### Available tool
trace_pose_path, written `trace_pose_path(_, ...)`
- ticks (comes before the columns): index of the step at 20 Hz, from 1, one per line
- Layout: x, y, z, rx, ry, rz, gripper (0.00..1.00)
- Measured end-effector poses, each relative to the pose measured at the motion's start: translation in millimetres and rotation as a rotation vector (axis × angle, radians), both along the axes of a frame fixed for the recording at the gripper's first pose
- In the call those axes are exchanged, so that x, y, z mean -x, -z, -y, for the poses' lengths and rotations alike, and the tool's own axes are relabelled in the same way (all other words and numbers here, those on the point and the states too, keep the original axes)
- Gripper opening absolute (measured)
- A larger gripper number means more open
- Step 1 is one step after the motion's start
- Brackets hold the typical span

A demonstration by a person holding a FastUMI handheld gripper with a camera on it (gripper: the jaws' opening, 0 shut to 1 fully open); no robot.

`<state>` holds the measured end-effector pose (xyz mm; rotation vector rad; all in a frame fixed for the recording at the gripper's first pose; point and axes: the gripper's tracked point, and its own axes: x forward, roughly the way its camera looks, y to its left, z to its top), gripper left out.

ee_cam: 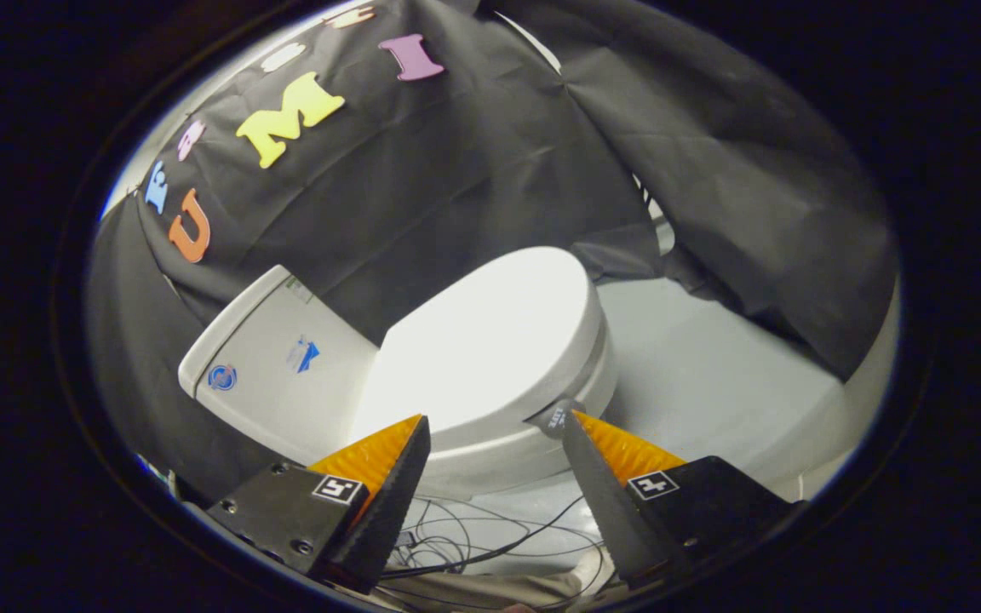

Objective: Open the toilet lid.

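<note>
Fingers of gripper (495, 426) spread wide, gripping nothing — aimed at toilet lid (490, 340), lying shut just ahead, its side rim in the gap, likely lined up for lifting that edge.

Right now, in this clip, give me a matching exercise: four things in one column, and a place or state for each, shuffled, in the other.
Things:
1. toilet lid
2. tank
3. cables
4. gripper

Places or states:
A. open, fingers spread wide, gripping nothing
B. loose on the floor, below the fingers
C. closed flat over the bowl, just beyond the fingertips
D. behind the lid, against the black cloth, stickers on top

Pairs: 1-C, 2-D, 3-B, 4-A
</note>
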<state>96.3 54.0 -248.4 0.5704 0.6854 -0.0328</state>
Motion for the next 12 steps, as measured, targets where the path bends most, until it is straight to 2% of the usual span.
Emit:
trace_pose_path(6,-8.8,24.9,6.6,-0.115,0.035,-0.034,0.98)
trace_pose_path(12,-11.0,63.4,26.6,-0.239,0.165,-0.157,0.96)
